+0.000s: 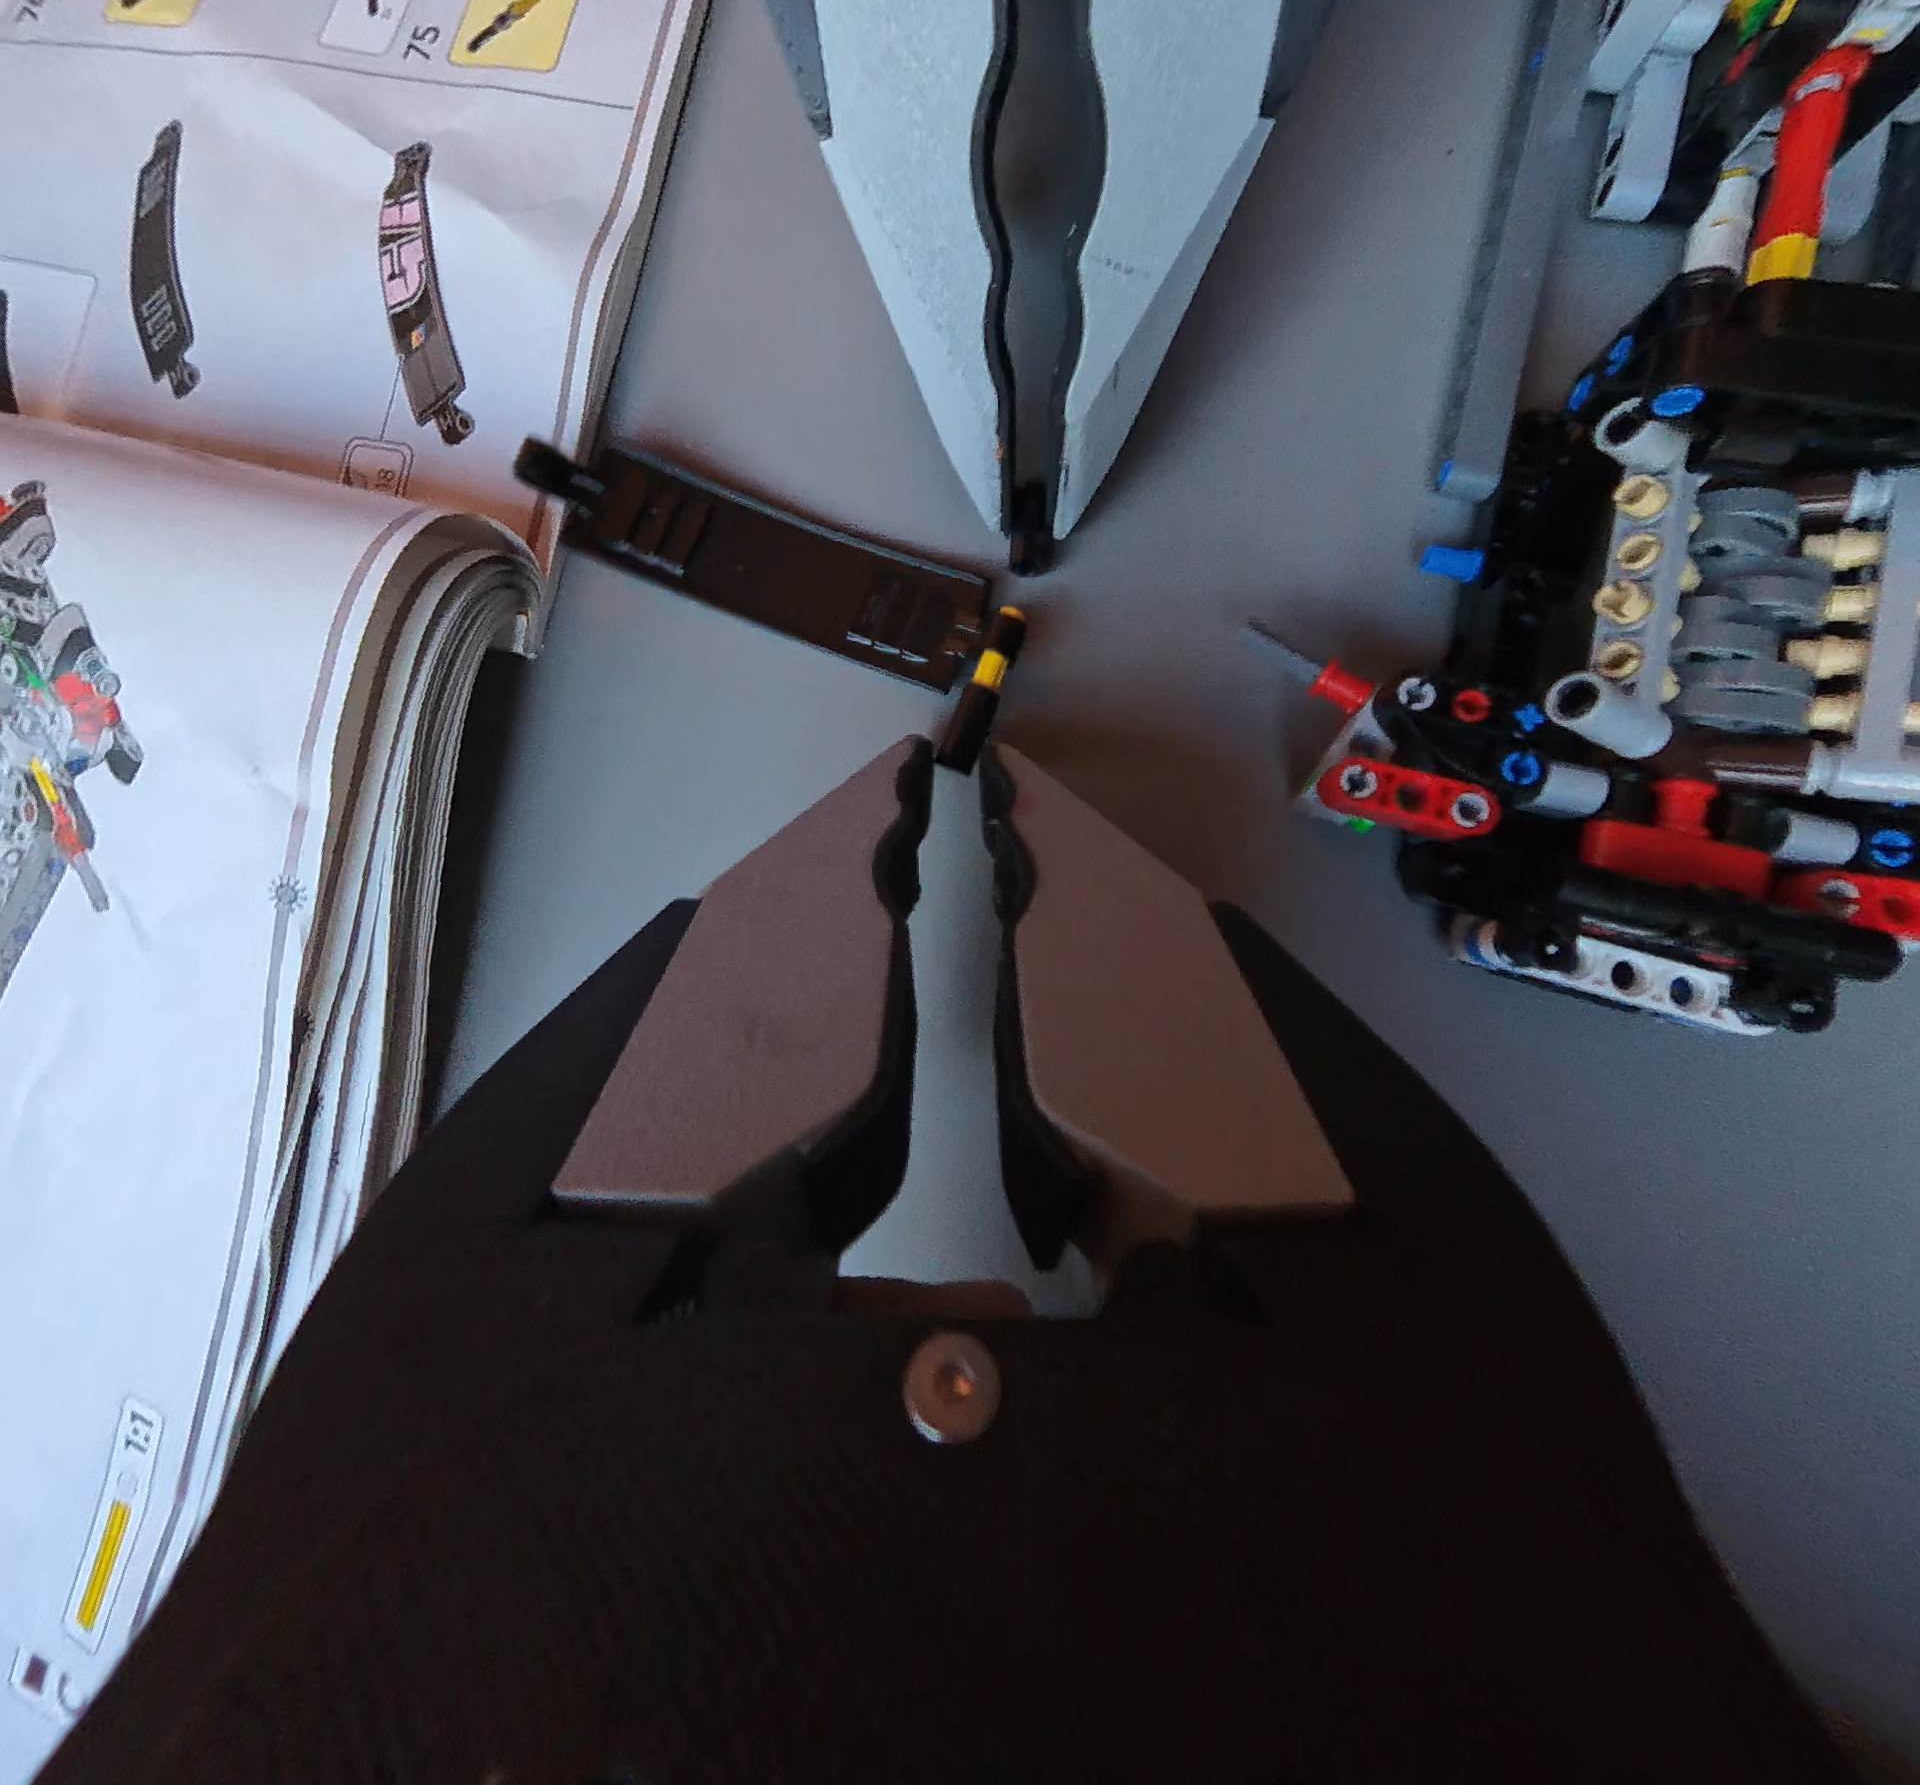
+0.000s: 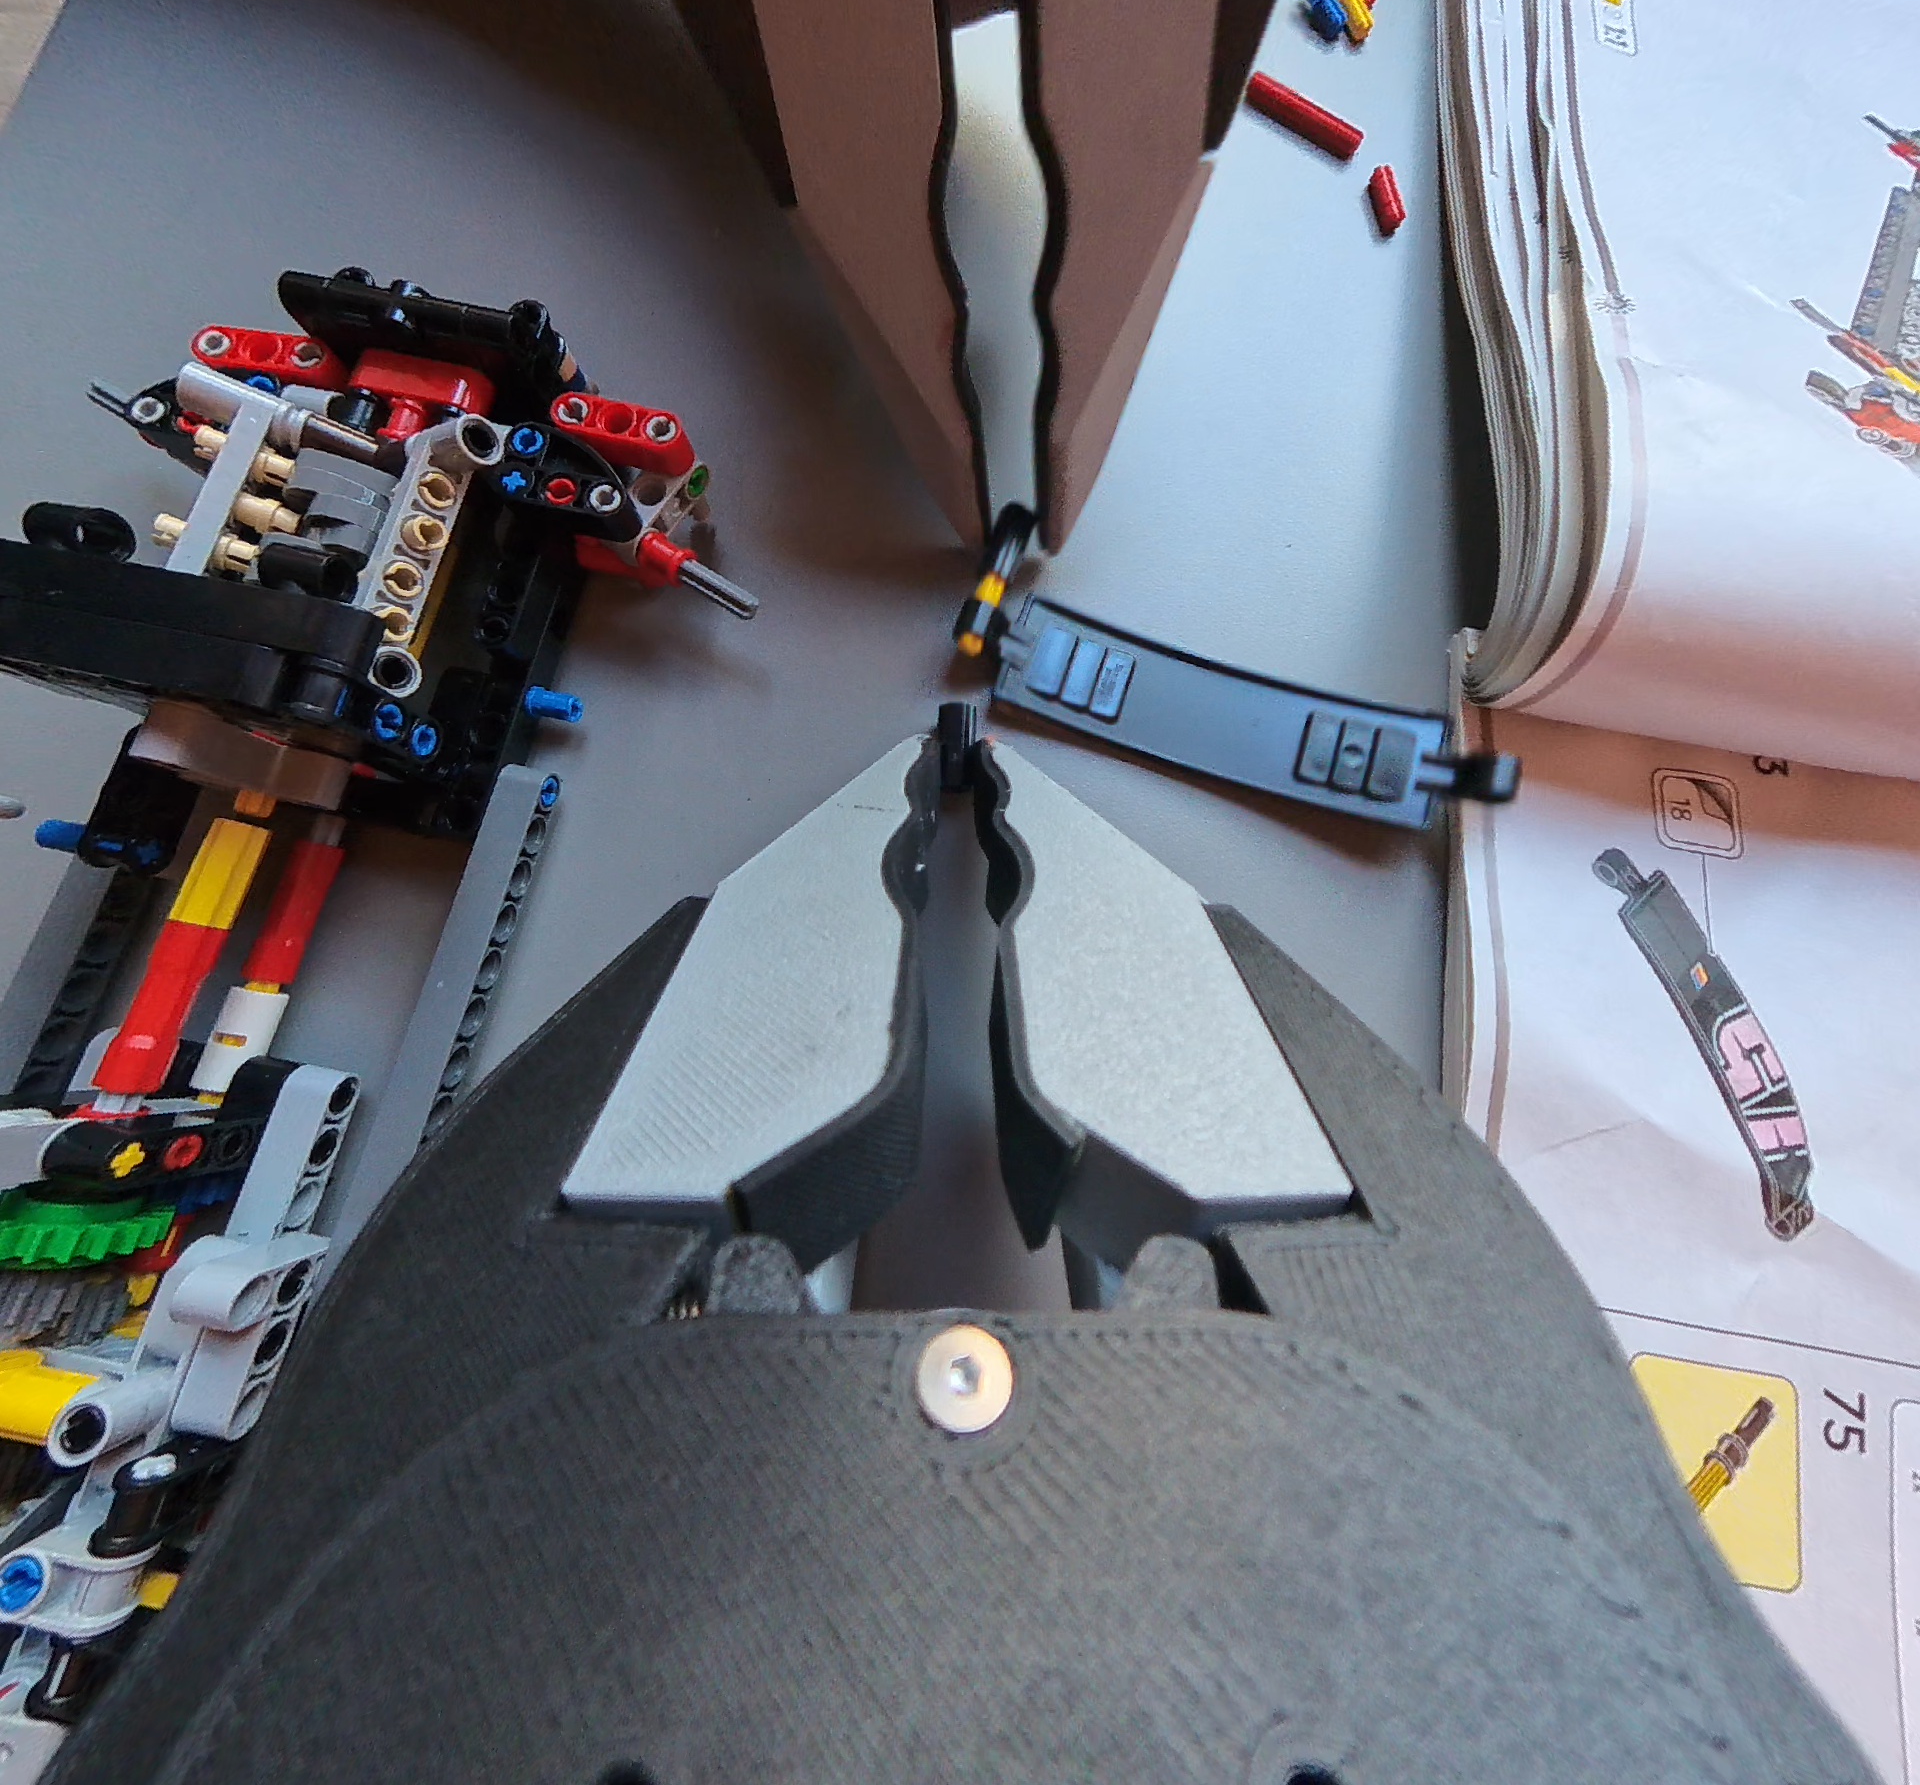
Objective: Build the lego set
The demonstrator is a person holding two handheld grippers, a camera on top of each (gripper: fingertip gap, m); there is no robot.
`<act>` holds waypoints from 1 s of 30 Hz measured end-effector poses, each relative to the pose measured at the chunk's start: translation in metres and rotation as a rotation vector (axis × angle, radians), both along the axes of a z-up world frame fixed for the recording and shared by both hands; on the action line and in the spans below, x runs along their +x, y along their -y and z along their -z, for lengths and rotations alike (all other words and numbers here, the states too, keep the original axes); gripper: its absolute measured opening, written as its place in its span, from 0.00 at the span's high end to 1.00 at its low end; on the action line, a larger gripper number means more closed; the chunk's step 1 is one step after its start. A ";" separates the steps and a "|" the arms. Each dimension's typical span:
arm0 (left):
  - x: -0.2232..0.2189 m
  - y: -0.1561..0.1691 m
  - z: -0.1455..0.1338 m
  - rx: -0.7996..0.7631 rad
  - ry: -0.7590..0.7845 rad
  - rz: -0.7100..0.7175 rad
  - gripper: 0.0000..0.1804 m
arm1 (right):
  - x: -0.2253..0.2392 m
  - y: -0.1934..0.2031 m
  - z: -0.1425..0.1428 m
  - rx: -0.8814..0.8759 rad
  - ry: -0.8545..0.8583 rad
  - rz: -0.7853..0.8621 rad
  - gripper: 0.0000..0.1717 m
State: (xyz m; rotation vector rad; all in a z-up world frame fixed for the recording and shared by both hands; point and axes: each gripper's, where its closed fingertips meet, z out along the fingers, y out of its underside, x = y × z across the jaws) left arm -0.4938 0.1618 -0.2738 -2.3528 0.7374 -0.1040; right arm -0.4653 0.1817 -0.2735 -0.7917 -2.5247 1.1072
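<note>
Roughly centred over the grey tabletop [image 1: 727, 904], both grippers face each other tip to tip. Left gripper [image 1: 957, 761] is closed on the tail of a black pin assembly with yellow bands [image 1: 987, 670]; pads pinch its lower end, the rest sticks out forward, yellow tip up by the corner of the black curved panel [image 1: 758, 563]. Right gripper [image 2: 958, 767] is closed on a small black connector pin [image 2: 957, 736], a short stub poking past the tips.

The two parts are near but apart, stub and yellow tip not quite on one line (the left piece is tilted relative to the right one). Panel lies flat just beside both tips, its far end touching the open instruction booklet [image 1: 260, 229]. Partly built brick model [image 2: 343, 530] sits off to the side, well apart from the tips.

To handle well, my read: both grips are far out at the fingertips on tiny round parts, so they can swivel or pop out under side load. Best keep the axes collinear, push straight, keep clear of the panel edge. Loose red, yellow and blue pins [image 2: 1340, 0] lie farther off.
</note>
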 end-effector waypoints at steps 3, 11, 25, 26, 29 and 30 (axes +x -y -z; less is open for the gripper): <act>0.004 -0.003 0.000 0.014 -0.007 0.007 0.97 | 0.000 0.000 0.000 0.000 -0.001 0.003 0.98; 0.009 -0.006 0.000 0.023 -0.009 0.013 0.97 | 0.000 -0.005 0.000 0.002 -0.003 0.011 0.98; 0.013 -0.009 0.000 0.017 0.008 -0.001 0.98 | 0.001 -0.007 -0.003 0.007 -0.033 0.013 0.98; 0.013 -0.009 0.000 0.015 0.008 -0.003 0.98 | 0.001 -0.008 -0.003 0.008 -0.035 0.016 0.98; 0.014 -0.009 -0.001 0.011 0.009 -0.012 0.98 | 0.000 -0.009 -0.002 0.034 -0.051 0.028 0.98; 0.014 -0.009 -0.001 0.011 0.011 -0.014 0.98 | 0.000 -0.010 -0.002 0.052 -0.060 0.032 0.98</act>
